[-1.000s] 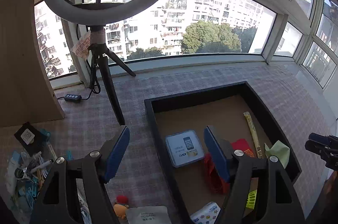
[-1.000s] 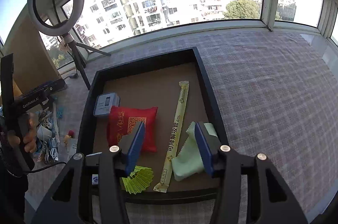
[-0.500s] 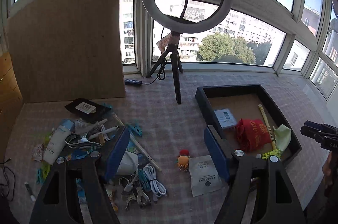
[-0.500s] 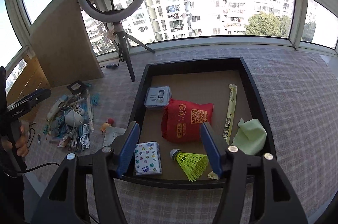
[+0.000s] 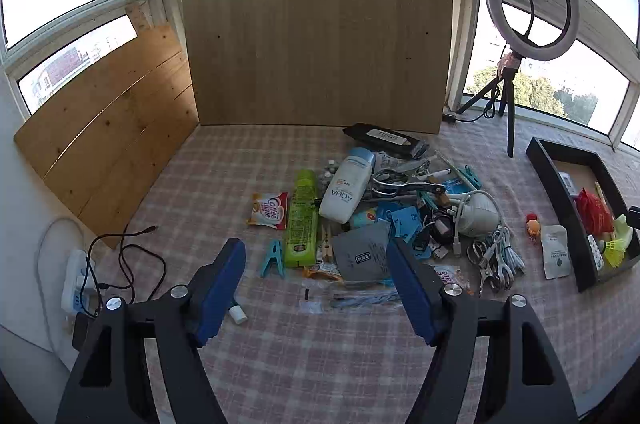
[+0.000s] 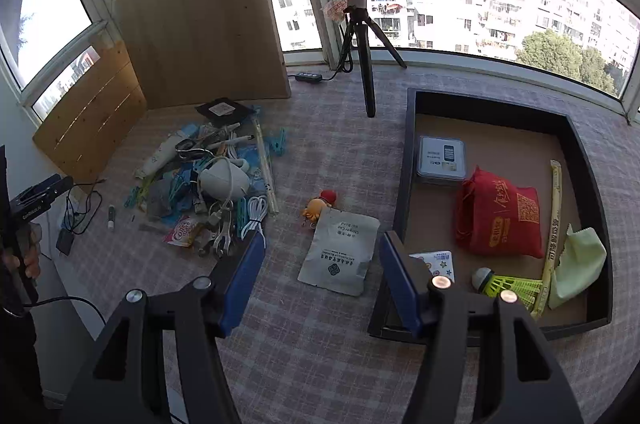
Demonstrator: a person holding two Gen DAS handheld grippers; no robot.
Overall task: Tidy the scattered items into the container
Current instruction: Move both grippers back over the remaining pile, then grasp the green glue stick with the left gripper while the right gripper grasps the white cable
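Observation:
A heap of scattered items lies on the checked cloth: a white AQUA bottle point(image 5: 346, 190), a green tube point(image 5: 302, 220), a grey pouch point(image 5: 362, 256), a white adapter point(image 5: 478, 214) and cables. My left gripper point(image 5: 316, 256) hovers open in front of this heap, holding nothing. Off to the right stands the black tray point(image 6: 412, 96), which holds a red pouch point(image 6: 496, 216), a tin point(image 6: 440, 154), a green cloth point(image 6: 580, 264) and a shuttlecock point(image 6: 508, 286). My right gripper point(image 6: 322, 244) is open above a grey sachet point(image 6: 340, 252) that lies beside the tray's left wall, near an orange toy point(image 6: 316, 206).
A ring light on a tripod point(image 6: 362, 64) stands behind the tray's far left corner. Wooden boards point(image 5: 316, 32) lean against the windows behind the heap. A power strip with a black cable point(image 5: 78, 276) sits at the table's left edge. A hand holds the left gripper's handle point(image 6: 24, 208).
Both grippers have swung left, away from the tray. The left one now faces the heap; the right one has come over the grey sachet, its jaws a little wider than before.

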